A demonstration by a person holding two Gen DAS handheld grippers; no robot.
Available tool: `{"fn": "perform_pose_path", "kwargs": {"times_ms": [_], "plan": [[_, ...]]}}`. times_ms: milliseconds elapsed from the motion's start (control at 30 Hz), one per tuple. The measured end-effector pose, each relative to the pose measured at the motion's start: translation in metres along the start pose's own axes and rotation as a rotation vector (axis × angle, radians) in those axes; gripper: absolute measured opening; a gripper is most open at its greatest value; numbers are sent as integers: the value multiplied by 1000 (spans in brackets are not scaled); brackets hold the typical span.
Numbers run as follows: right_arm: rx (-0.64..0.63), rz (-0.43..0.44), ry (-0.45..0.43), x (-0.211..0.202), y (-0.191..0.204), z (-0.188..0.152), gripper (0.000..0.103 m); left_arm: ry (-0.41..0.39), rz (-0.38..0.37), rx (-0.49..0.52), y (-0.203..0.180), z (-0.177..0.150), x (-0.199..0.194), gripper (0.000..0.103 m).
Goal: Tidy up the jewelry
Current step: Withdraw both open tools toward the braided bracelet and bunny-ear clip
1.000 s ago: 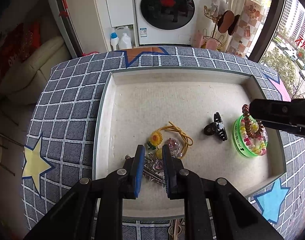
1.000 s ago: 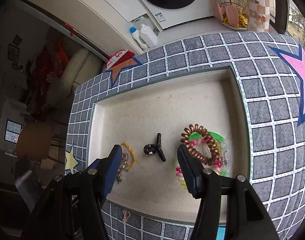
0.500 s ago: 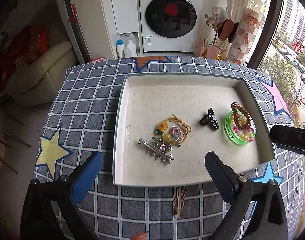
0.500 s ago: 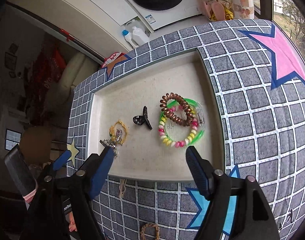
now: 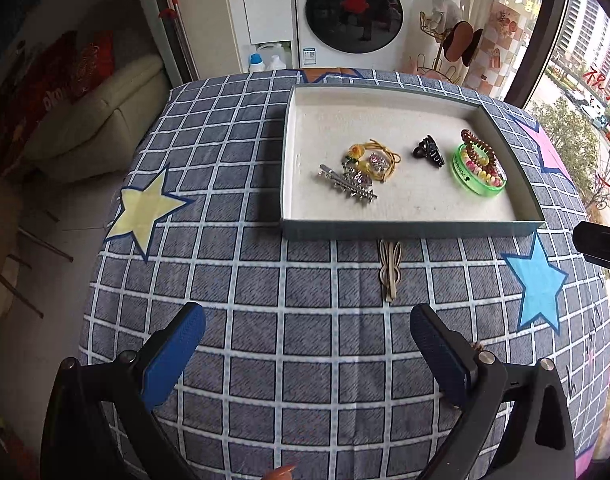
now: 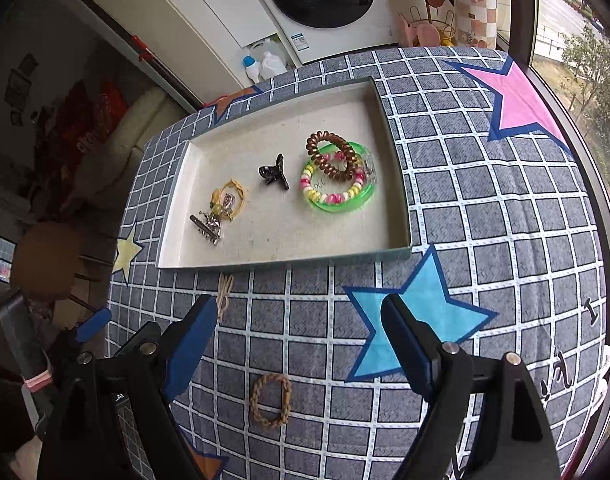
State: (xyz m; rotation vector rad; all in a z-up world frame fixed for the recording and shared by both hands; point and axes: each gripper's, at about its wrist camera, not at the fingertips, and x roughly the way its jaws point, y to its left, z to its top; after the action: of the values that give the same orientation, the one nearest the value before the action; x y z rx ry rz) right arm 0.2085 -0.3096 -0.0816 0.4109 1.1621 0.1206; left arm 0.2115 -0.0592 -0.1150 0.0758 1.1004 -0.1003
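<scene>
Checked cloth with coloured stars covers the table (image 5: pixel 265 280), and a washing machine (image 5: pixel 353 12) stands behind it. Both grippers have pulled back from the tray (image 5: pixel 409 229), which a second ago filled each view and now sits well ahead of them.

The left gripper (image 5: pixel 303 338) has gone from nearly closed over the silver hair clip (image 5: pixel 347 182) to jaws spread as wide as they go, with nothing between them. That clip now lies in the tray ahead of it, touching the yellow hair tie (image 5: pixel 379 156), so that drop looks finished.

The right gripper (image 6: pixel 301 322) is empty too, its jaws opening further, nothing between them but cloth. The brown coil hair tie (image 6: pixel 333 154) it hovered over a moment back rests on the green bangle (image 6: pixel 341 204) with the bead bracelet (image 6: pixel 331 196), far ahead in the tray. The black claw clip (image 6: pixel 273 174) sits between the two piles.

Two pieces remain outside the tray. A beige elastic (image 5: pixel 391 270) lies on the cloth just short of the tray's near wall, ahead of the left gripper. A braided brown band (image 6: pixel 271 400) lies close under the right gripper, slightly toward its left finger. My read: those two are next, one for each hand.
</scene>
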Motion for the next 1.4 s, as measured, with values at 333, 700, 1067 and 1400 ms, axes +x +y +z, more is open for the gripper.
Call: {"fn": "perform_pose_path", "kwargs": {"times_ms": [333,700,1067,1400], "plan": [[22,-41,-22,-23,4,-36,86,19,-14,-5,10,-35,-18,103],[56,-85,-60,-34,2,-72,86,39,-32,18,9,-56,-25,103],[21,-178,-38,-24,4,-101,86,67,-28,17,15,-68,-20,103],[-55,-216,49,8,19,-114,86,88,-8,16,23,-71,-11,103]]}}
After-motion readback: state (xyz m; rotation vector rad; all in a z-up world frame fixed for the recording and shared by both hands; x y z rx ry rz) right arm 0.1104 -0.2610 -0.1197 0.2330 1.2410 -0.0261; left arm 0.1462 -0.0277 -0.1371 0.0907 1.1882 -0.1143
